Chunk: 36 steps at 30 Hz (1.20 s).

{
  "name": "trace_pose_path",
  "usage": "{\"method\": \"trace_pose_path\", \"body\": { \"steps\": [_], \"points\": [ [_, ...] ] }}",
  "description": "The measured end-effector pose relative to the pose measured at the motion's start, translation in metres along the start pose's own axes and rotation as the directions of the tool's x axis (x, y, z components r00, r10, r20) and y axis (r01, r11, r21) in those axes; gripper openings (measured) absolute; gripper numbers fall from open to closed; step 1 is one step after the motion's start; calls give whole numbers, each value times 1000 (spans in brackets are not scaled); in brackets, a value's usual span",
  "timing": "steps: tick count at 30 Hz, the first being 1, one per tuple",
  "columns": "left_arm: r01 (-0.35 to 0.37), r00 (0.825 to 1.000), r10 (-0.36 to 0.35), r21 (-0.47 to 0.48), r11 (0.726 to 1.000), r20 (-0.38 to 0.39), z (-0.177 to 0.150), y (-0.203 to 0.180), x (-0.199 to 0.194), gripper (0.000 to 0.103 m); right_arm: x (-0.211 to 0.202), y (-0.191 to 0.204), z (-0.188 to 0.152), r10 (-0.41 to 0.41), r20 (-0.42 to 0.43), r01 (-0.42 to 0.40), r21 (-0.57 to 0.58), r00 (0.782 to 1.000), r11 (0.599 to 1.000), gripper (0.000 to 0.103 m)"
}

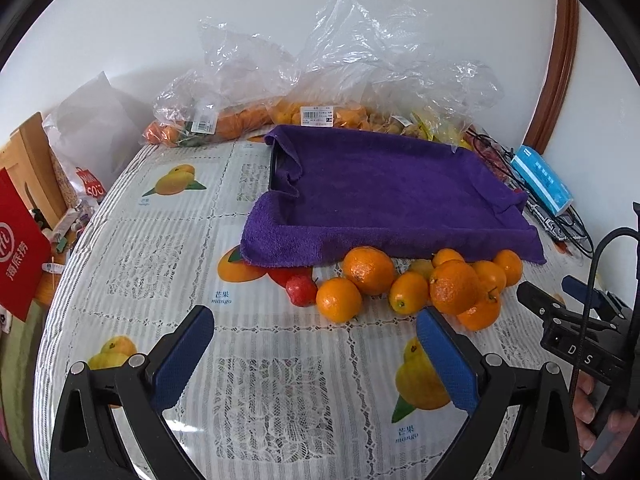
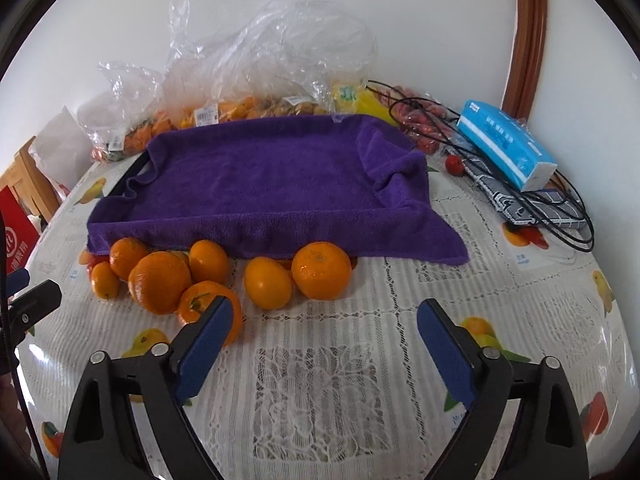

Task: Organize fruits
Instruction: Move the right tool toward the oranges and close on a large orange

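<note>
We see a shallow dark tray lined with a purple terry towel (image 1: 384,192) lying on a round table under a lace-patterned plastic cloth printed with fruit (image 2: 320,392), and we take that tray as our landmark. Along its near edge, touching the towel's overhang, a loose cluster of round orange citrus fruits (image 1: 432,284) lies on the cloth, with one small red fruit (image 1: 301,290) at the cluster's left end. Behind the tray, against the white wall, crumpled clear plastic bags of more orange and yellow fruit (image 1: 320,80) are heaped; to the tray's right sits a blue and white tissue pack (image 2: 506,144) on tangled black cables (image 2: 560,216). Our left gripper (image 1: 314,336) hovers in front of the tray with its blue-padded fingers spread wide and nothing between them; our right gripper (image 2: 324,324) likewise stands wide apart and empty, its left pad just before an orange
</note>
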State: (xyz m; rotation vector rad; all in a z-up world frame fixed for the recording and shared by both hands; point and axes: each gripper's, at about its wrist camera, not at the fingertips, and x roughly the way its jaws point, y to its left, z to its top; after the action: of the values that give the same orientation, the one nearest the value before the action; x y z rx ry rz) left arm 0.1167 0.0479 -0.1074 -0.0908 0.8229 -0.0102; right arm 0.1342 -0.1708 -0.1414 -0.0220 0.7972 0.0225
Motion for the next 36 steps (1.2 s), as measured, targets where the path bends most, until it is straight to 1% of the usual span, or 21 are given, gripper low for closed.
{"method": "trace_pose_path", "body": {
  "steps": [5,7,13,15,19,24,26,31,33,36],
  "points": [
    [-1,1000,1,-11,1000,-11,5,11,18,101,16,6,7,25,-20,-25,0,999,1000,85],
    [4,1000,-5,-15,1000,-13,6,15,24,99,22,9,9,31,-27,-31,-8,999,999,81],
    [24,999,-24,-19,1000,-21,11,20,37,96,36,13,14,12,-27,-12,-19,1000,1000,78],
    [28,999,-28,-15,1000,-26,12,19,41,93,39,11,15,10,-26,-11,-10,1000,1000,78],
    [56,997,-56,-13,998,-43,13,19,49,89,45,10,18,34,-37,-34,-5,999,999,78],
    [79,994,-80,-11,997,-78,11,18,59,76,51,9,19,56,-47,-55,13,997,998,75],
    [99,991,-101,-22,995,-90,10,19,60,73,52,9,19,58,-45,-57,16,997,998,75],
    [131,987,-134,-33,991,-86,9,20,59,63,51,8,18,67,-43,-67,9,997,998,75],
    [152,984,-155,-37,988,-93,8,20,58,57,49,6,17,76,-45,-76,11,996,997,74],
    [171,980,-174,-43,984,-99,6,19,58,56,44,4,14,89,-41,-89,10,995,996,73]
  ]
}}
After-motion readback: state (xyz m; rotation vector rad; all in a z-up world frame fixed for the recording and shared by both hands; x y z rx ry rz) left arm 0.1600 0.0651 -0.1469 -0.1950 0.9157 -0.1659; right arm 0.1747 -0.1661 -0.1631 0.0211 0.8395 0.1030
